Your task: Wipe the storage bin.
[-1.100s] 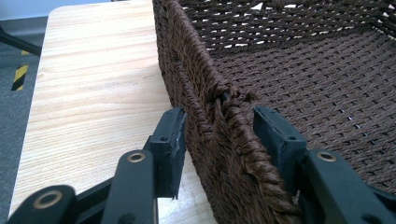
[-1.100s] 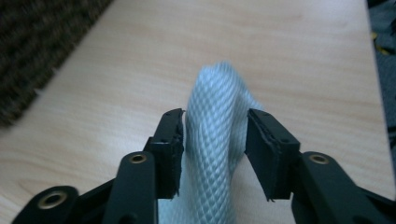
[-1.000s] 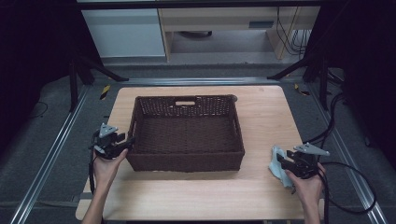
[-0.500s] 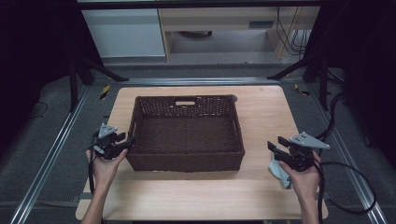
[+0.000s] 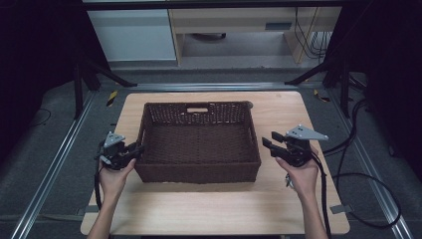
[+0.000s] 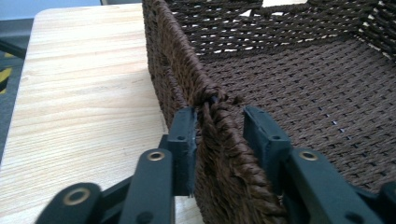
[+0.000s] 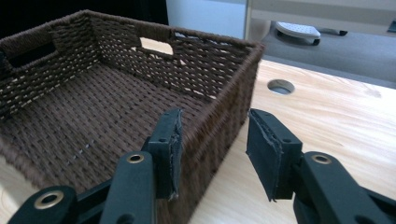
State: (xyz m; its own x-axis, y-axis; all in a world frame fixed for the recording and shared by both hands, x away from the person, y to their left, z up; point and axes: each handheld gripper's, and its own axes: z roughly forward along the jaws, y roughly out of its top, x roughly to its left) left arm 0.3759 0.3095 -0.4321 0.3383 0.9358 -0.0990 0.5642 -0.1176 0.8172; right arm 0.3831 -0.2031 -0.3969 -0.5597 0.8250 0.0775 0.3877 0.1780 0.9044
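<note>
Since the woven basket (image 5: 199,142) sits mid-table (image 5: 278,214) and looks light but stiff, its rims are the best handholds. The left gripper (image 6: 215,127) has just been closing astride the left rim, seemingly pinching it; the right gripper (image 7: 212,140) straddles the right wall, jaws apart.

In the left gripper view the basket (image 6: 280,70) ran off the top and right edges, and whether the left tongs (image 6: 219,135) pressed its wall could not be told. In the high view a pale thing (image 5: 288,182) on the worktop (image 5: 199,209) lay mostly hidden under the right hand (image 5: 300,172).
</note>
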